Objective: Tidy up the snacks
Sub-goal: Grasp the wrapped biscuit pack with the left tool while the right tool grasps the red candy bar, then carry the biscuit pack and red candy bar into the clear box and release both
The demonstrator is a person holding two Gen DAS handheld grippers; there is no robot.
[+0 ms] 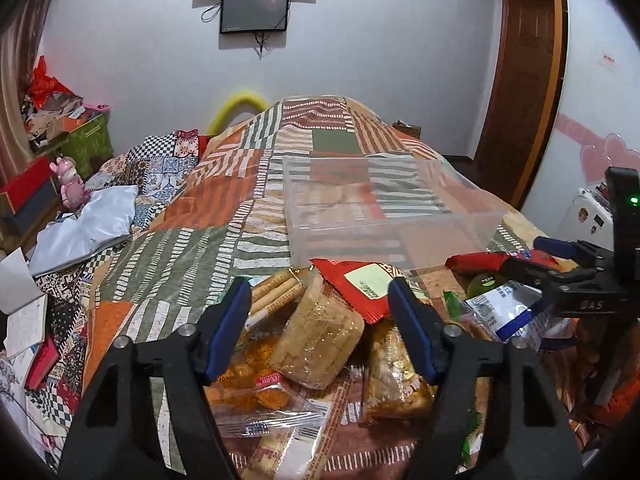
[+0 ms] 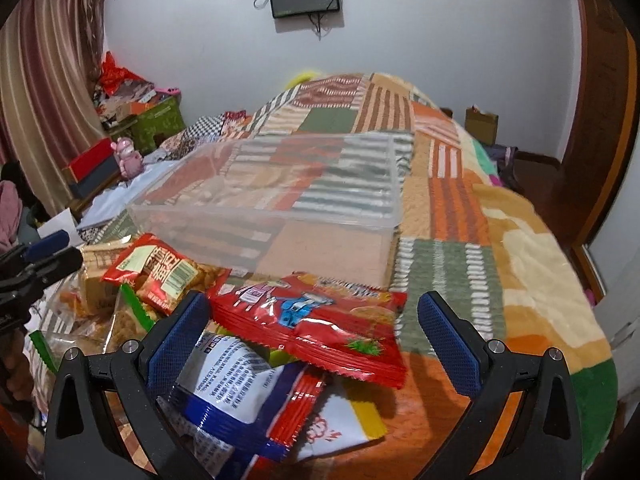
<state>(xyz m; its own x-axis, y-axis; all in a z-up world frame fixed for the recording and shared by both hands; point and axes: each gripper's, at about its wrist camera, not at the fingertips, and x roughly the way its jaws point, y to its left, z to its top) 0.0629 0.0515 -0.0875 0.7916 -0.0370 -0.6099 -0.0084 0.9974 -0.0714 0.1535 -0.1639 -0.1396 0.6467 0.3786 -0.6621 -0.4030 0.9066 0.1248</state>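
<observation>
Clear plastic bin [image 1: 384, 216] sits just beyond the snack heap on the patchwork bedspread [image 1: 180, 248]. Left gripper [image 1: 320, 328] open astride a clear-wrapped biscuit block [image 1: 320, 340], no contact; right gripper [image 2: 312, 332] open about a glossy red packet [image 2: 316, 320]. Recommend closing squarely on one packet only.

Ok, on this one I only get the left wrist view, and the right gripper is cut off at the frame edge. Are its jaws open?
Observer: Yes. The right gripper is open, its jaws standing wide.
Operator: Anything between the pads?
Observer: A red packet with a blue cartoon figure lies between them; the pad on the picture's right is well clear of it.
Operator: What is under that packet?
Observer: A blue-and-white packet, partly covered by the red one.
</observation>
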